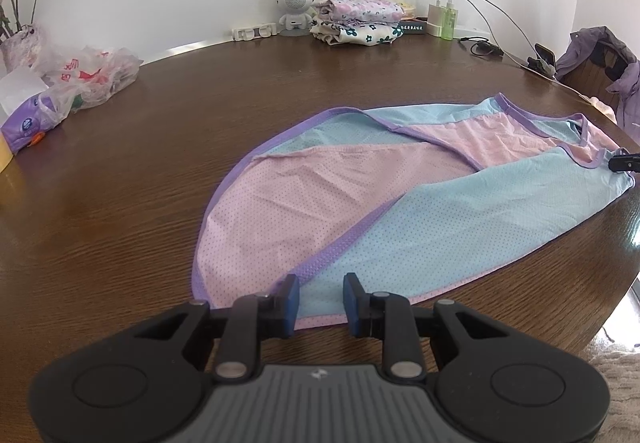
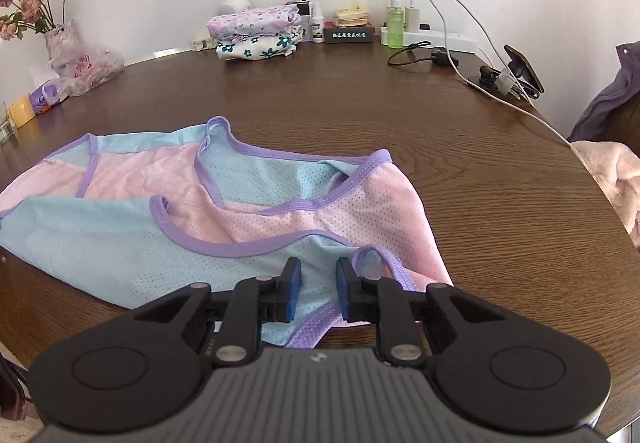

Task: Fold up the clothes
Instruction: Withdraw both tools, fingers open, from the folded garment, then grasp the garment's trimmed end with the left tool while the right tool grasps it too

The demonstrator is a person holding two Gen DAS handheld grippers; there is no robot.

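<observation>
Both grippers, left gripper [image 1: 322, 301] and right gripper [image 2: 316, 289], straddle the near hem of a pink-and-blue mesh vest [image 1: 360, 203] spread on the table [image 1: 120, 223], fingers narrow but unclosed; pinching comes next, then folding.

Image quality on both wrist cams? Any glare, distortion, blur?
Left wrist: strong fisheye bowing of the table edge, dark vignette in the corners, window glare at the far right, garment sharp. Right wrist: same bowing, soft even daylight, faint sheen on the wood, no motion blur.

No legible text on anything
</observation>
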